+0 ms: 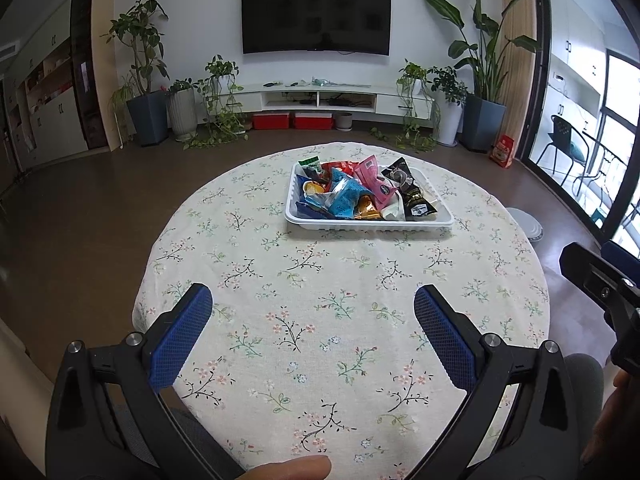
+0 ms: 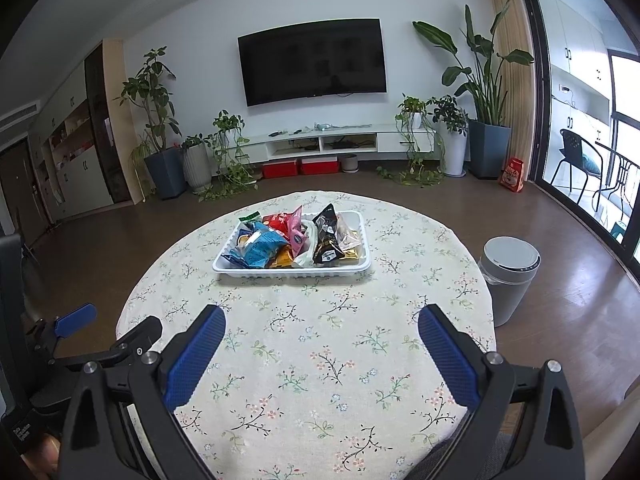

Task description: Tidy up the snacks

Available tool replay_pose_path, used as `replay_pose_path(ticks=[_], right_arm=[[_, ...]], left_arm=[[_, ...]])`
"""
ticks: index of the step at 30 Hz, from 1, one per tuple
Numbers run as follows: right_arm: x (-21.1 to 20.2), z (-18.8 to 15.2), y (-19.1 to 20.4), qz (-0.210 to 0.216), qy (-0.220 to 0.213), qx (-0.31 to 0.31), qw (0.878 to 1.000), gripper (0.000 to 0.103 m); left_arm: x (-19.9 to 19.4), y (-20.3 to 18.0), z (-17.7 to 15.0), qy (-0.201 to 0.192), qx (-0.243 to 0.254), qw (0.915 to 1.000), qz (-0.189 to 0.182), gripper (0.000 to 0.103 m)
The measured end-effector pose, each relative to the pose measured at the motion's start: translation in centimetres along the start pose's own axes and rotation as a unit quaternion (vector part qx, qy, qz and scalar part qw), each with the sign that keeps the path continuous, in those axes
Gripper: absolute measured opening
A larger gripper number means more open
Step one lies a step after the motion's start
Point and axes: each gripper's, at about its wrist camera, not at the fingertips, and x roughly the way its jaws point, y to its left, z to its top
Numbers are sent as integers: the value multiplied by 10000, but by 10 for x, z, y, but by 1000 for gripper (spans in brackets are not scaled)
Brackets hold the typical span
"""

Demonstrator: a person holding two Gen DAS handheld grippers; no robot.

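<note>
A white plastic tray (image 1: 370, 225) sits on the far half of a round table with a floral cloth (image 1: 320, 320). It holds a heap of snack packets: blue (image 1: 346, 196), pink (image 1: 374, 180), black (image 1: 410, 192), orange and red ones. The tray also shows in the right wrist view (image 2: 294, 270). My left gripper (image 1: 313, 304) is open and empty, above the near part of the table, well short of the tray. My right gripper (image 2: 322, 324) is open and empty, also near the table's front. The left gripper's fingers (image 2: 76, 322) show at the left of the right wrist view.
A grey lidded bin (image 2: 510, 276) stands on the floor right of the table. A TV (image 1: 316, 16), a low white console and potted plants line the far wall. A glass door is at the right. A fingertip (image 1: 292, 468) shows at the bottom edge.
</note>
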Motion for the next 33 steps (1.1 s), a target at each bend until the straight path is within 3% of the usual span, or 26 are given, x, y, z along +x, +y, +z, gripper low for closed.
replay_pose_path(ticks=[33], right_arm=[[-6, -6, -4, -22, 66, -74, 9999, 99]], left_arm=[[8, -3, 0, 25, -104, 9999, -17, 103]])
